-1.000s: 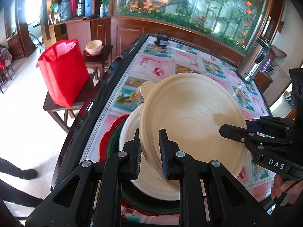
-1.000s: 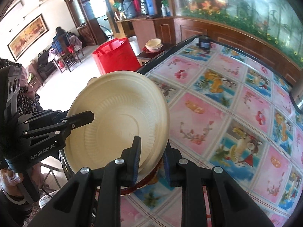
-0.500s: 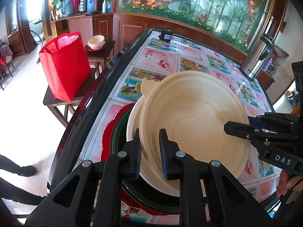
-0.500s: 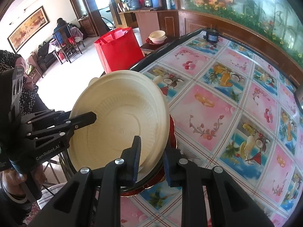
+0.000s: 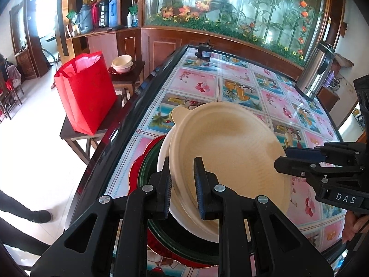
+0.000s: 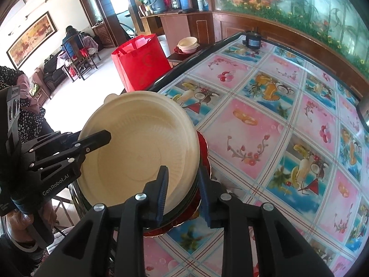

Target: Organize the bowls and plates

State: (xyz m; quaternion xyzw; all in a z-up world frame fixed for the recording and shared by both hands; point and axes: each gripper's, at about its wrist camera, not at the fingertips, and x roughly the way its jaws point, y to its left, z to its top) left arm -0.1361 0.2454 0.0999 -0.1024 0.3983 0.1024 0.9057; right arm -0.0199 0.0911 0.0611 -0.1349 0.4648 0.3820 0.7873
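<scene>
While the left gripper (image 5: 182, 184) clamps the beige bowl's (image 5: 230, 152) rim at seven o'clock, the bowl sits atop stacked plates (image 5: 147, 170) at the table's (image 5: 242, 87) near edge. At four o'clock, the right gripper's (image 6: 182, 191) jaws are opening around the rim.

Left gripper (image 5: 182, 183) clamped (jaws narrow); right gripper (image 6: 182, 192) jaws opening.

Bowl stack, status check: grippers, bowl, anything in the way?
Left gripper clamped on cream bowl rim. Right gripper jaws opening, rim between them. Bowl sits tilted on plate stack. Nothing in the way.
</scene>
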